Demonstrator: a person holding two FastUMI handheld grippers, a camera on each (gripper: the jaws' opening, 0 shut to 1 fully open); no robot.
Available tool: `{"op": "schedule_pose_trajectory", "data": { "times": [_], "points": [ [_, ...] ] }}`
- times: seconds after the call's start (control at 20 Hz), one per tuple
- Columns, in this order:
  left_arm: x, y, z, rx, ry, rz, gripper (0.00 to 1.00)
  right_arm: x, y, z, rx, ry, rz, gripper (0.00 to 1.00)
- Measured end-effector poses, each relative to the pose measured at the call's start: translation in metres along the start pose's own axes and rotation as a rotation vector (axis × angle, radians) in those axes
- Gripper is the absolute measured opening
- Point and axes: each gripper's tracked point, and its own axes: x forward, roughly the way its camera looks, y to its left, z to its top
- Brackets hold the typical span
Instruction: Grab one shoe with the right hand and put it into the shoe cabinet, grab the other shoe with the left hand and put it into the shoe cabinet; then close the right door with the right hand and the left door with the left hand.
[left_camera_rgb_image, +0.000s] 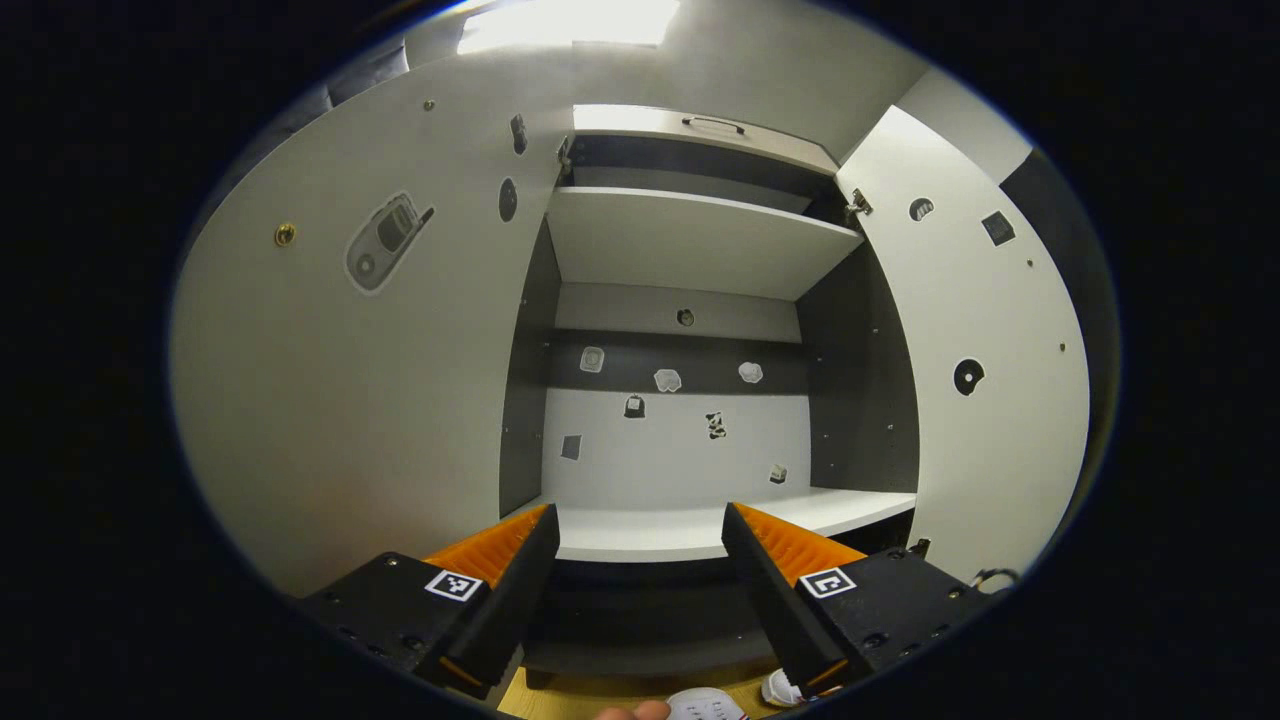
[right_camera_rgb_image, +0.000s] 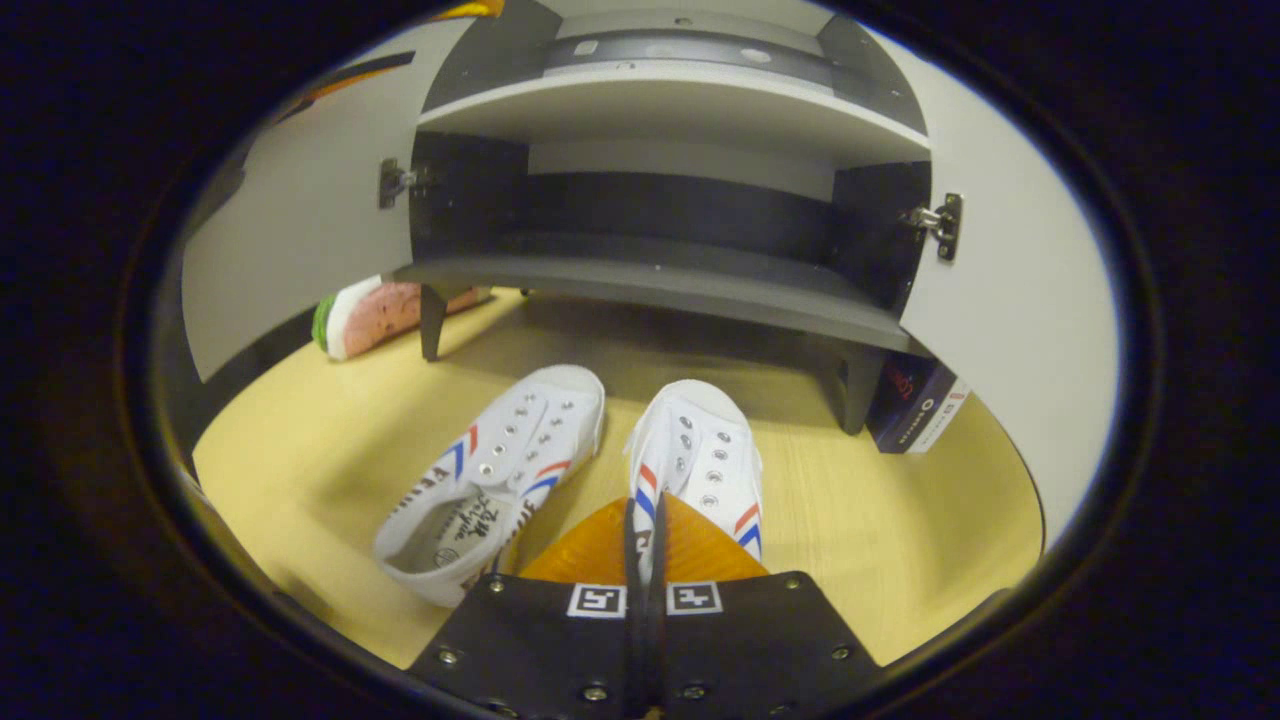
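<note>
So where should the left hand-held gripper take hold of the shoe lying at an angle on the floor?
Probably the heel-side rim of the angled shoe. Its opening faces up and the collar is a thin wall, so one finger can go inside and one outside. Come from above at the near end, away from the other shoe, whose toe sits close beside it near the cabinet.

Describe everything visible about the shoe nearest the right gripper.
The right-hand shoe is a white, canvas-looking low sneaker with metal eyelets and no laces visible, with red and blue diagonal stripes on its sides. It lies upright on the yellow wooden floor, toe pointing toward the open shoe cabinet. Its heel end is hidden behind the right gripper, whose fingers look pressed on its edge. The other shoe lies just left, apart.
</note>
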Motion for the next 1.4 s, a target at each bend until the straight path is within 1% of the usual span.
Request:
{"op": "schedule_pose_trajectory", "data": {
  "times": [0.2,0.5,0.7,0.8,0.9,1.05,1.15,1.3,1.4],
  "points": [
    [0.004,0.003,-0.007,-0.011,0.022,0.005,0.99,-0.037,-0.011,0.073,0.026,-0.181,-0.023,0.0],
    [0.004,0.016,-0.009,-0.018,0.029,0.035,0.99,-0.088,-0.023,0.174,0.027,-0.409,-0.037,0.0],
    [0.006,0.02,-0.012,-0.026,0.036,0.045,0.99,-0.102,-0.034,0.251,0.009,-0.533,-0.066,0.0],
    [0.006,0.021,-0.014,-0.023,0.041,0.048,0.99,-0.099,-0.041,0.293,-0.002,-0.598,-0.092,0.0],
    [0.007,0.02,-0.015,-0.026,0.044,0.044,0.99,-0.088,-0.046,0.33,-0.014,-0.639,-0.108,0.0],
    [0.01,0.016,-0.019,-0.03,0.056,0.03,0.99,-0.055,-0.048,0.363,-0.003,-0.636,-0.089,0.0],
    [0.011,0.016,-0.021,-0.032,0.061,0.027,0.99,-0.028,-0.05,0.373,-0.01,-0.603,-0.077,0.0],
    [0.014,0.016,-0.023,-0.029,0.064,0.041,0.99,0.013,-0.049,0.381,-0.037,-0.554,-0.078,0.0],
    [0.016,0.009,-0.026,-0.041,0.071,0.018,1.0,0.028,-0.049,0.384,-0.033,-0.509,-0.069,0.0]
  ]
}}
